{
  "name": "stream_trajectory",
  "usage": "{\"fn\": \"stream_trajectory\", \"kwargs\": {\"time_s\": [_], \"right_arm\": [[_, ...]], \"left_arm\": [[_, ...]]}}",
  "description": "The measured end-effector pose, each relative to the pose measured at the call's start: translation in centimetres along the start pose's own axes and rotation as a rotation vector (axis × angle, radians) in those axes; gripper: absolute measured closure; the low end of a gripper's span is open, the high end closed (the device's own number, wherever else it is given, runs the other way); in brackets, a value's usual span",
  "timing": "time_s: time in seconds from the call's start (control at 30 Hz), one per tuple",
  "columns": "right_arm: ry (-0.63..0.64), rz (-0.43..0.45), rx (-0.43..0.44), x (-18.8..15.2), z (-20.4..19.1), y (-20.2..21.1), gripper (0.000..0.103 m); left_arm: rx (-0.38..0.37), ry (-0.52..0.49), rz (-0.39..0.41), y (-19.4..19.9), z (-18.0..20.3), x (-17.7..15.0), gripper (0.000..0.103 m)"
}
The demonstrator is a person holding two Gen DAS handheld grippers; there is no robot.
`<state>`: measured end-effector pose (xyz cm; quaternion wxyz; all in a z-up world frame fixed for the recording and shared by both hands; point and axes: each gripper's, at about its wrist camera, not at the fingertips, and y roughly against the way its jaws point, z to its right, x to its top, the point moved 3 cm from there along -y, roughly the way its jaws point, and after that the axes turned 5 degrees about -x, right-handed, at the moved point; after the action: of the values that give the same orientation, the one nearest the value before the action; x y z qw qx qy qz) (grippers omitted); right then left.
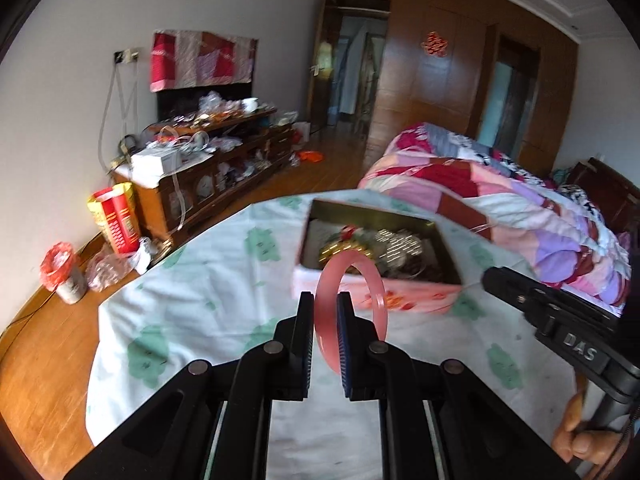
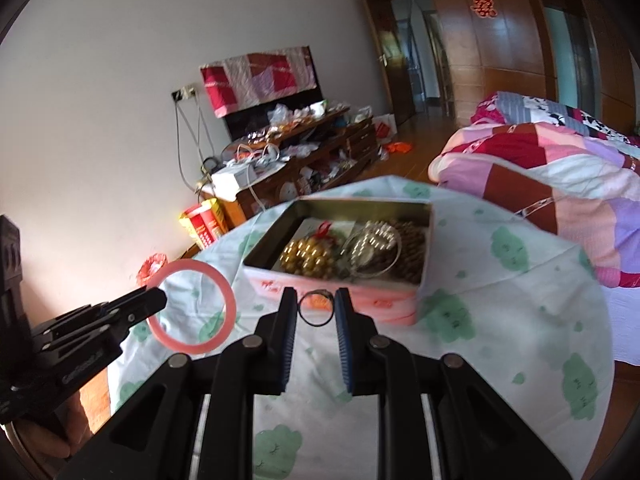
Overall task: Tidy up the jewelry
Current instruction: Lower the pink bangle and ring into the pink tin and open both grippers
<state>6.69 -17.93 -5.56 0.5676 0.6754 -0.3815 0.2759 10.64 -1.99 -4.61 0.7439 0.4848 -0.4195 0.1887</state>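
Observation:
My left gripper [image 1: 325, 300] is shut on a pink bangle [image 1: 352, 276] and holds it upright above the table, just in front of the open pink tin box [image 1: 372, 296]. The bangle also shows in the right wrist view [image 2: 224, 292], held by the left gripper [image 2: 154, 302]. My right gripper [image 2: 316, 300] is shut on a small dark ring [image 2: 316, 309], in front of the tin box [image 2: 332, 294]. The box holds gold beads [image 2: 306, 258], a silver bangle [image 2: 372, 250] and dark beads [image 2: 412, 244].
The box sits on a round table under a white cloth with green shapes [image 2: 500, 280]. A bed with a patchwork quilt [image 2: 560, 172] stands to the right. A cluttered wooden cabinet [image 1: 208, 160] stands along the far wall, with bags on the floor [image 1: 116, 220].

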Motion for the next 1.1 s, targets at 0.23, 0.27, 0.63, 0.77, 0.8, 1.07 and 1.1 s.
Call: {"fn": "stream_trajectory", "kwargs": {"time_s": [0.23, 0.27, 0.63, 0.77, 0.8, 1.07, 1.1], "right_arm": [[0.008, 0.058, -0.037, 2.1, 1.3, 0.7, 0.081], [0.004, 0.067, -0.038, 2.5, 1.7, 0.6, 0.081], [0.008, 0.085, -0.089, 5.8, 3.5, -3.0, 0.081], [0.008, 0.055, -0.107, 5.7, 4.2, -5.6, 0.081], [0.006, 0.047, -0.11, 5.6, 4.4, -6.1, 0.081], [-0.018, -0.021, -0.124, 4.1, 5.2, -9.4, 0.081], [-0.01, -0.028, -0.128, 3.9, 5.1, -9.8, 0.081]], "left_arm": [[-0.101, 0.026, 0.025, -1.0, 1.8, 2.1, 0.093], [-0.109, 0.025, 0.027, -1.3, 2.0, 2.3, 0.093], [-0.123, 0.011, 0.035, -6.8, 3.1, 5.7, 0.093], [-0.119, 0.031, 0.021, -9.3, 2.7, 6.2, 0.093], [-0.118, 0.037, 0.015, -9.9, 2.6, 6.1, 0.093], [-0.074, 0.041, -0.055, -13.9, 2.0, 5.2, 0.093], [-0.067, 0.041, -0.061, -14.1, 1.9, 5.1, 0.093]]}}
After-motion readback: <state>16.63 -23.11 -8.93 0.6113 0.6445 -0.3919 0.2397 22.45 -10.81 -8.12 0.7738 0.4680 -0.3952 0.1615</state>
